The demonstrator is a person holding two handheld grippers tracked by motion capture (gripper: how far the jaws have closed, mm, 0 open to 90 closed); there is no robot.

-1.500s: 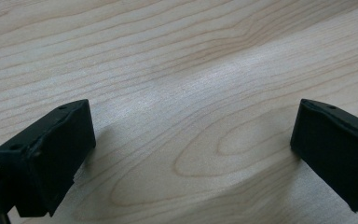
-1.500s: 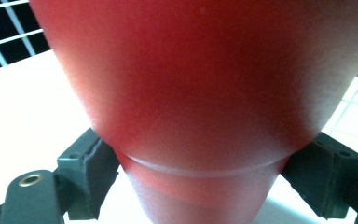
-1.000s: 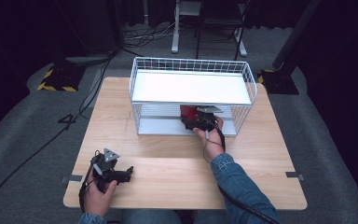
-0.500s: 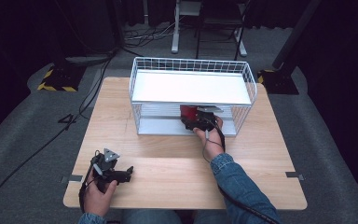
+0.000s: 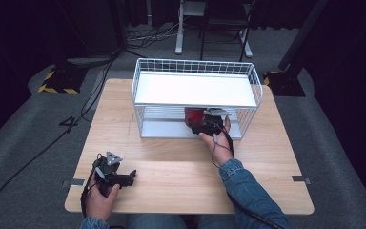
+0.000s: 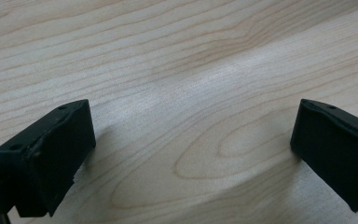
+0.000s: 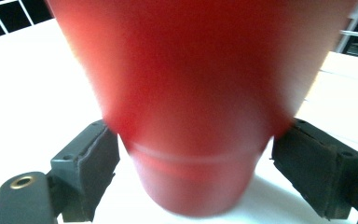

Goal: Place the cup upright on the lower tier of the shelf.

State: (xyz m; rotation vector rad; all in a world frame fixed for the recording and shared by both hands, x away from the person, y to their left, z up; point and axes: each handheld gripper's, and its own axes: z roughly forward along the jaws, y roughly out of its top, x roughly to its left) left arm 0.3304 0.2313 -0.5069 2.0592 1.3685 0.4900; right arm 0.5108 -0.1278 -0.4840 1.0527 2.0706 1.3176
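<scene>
Near edge of the desk, left corner: left hand-held gripper resting low on the bare wood, jaws spread wide with nothing between them, as seen in the left gripper view. Wide stretch of bare wood between this corner and the rack.

Middle of the desk, right of centre: right hand and denim sleeve reaching forward into the lower level of the white wire rack. Right hand-held gripper just inside the rack's front opening, at the red cup.

Right gripper view: red cup between the two jaws on the rack's white lower shelf; pads close beside the cup's narrow end, contact with them too blurred to confirm. Grip on the cup or mere bracketing: cannot tell.

Step in hand, as judged: either placing the cup on the lower shelf or taking it from there. Next move, in either case: a straight, level pull back toward the near edge through the front opening.

Far half of the desk: rack's upper white tray directly above the gripper, leaving little headroom; wire uprights at both sides of the opening. Open desk to left and right of the rack.
</scene>
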